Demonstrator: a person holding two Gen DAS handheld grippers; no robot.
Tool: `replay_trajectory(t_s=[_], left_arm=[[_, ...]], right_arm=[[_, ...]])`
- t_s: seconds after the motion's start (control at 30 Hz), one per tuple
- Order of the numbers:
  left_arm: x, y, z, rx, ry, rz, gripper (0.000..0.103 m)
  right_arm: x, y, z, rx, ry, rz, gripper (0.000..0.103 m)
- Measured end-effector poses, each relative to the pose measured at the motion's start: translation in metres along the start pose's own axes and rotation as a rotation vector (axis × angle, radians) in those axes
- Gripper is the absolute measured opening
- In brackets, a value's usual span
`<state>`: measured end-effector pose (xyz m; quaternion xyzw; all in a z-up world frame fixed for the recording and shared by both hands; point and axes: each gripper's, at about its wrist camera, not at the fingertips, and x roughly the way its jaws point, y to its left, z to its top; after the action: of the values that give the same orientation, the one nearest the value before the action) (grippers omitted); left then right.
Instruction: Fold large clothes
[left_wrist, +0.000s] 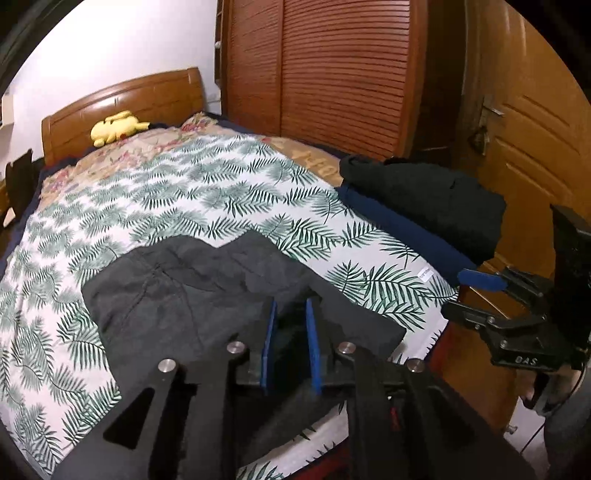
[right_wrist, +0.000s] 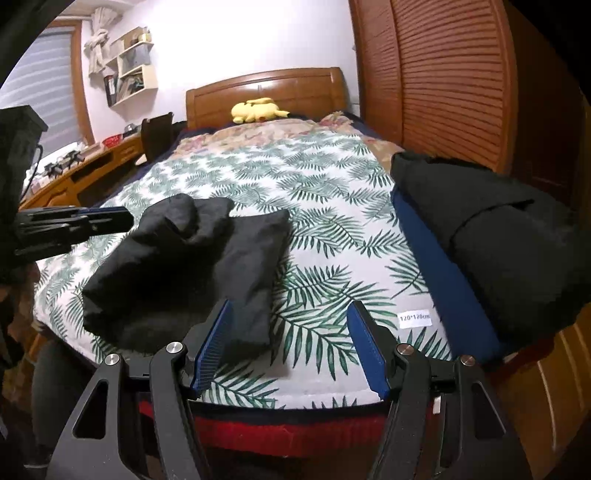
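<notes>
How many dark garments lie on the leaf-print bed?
3: a dark grey folded garment near the foot, a black garment stacked on a navy one at the right edge.

A bed (right_wrist: 280, 373) with a wooden headboard (right_wrist: 266, 90) carries a palm-leaf sheet (right_wrist: 314, 229). On it, ahead-left of the right gripper, lies a folded dark garment (right_wrist: 192, 266); to the right, black clothes (right_wrist: 498, 236) on a navy piece (right_wrist: 450, 280); far ahead, a yellow plush toy (right_wrist: 256, 110)

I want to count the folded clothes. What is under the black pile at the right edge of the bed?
A navy garment lies under the black pile. Only its near edge shows; anything deeper is covered.
</notes>
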<state>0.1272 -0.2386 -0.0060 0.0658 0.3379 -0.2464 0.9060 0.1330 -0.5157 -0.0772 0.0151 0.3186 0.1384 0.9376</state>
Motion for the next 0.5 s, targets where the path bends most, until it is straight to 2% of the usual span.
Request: replay_trajectory(t_s=[0.23, 0.5], left_arm=[[-0.036, 0.023, -0.015, -0.004, -0.036, 0.022, 0.016], [-0.078, 0.076, -0.046, -0.025, -0.043, 0.106, 0.022]], right_arm=[[0.008, 0.019, 0.019, 0.000, -0.019, 0.041, 0.066], [0.040, 0.074, 0.053, -0.055, -0.024, 0.134, 0.066]])
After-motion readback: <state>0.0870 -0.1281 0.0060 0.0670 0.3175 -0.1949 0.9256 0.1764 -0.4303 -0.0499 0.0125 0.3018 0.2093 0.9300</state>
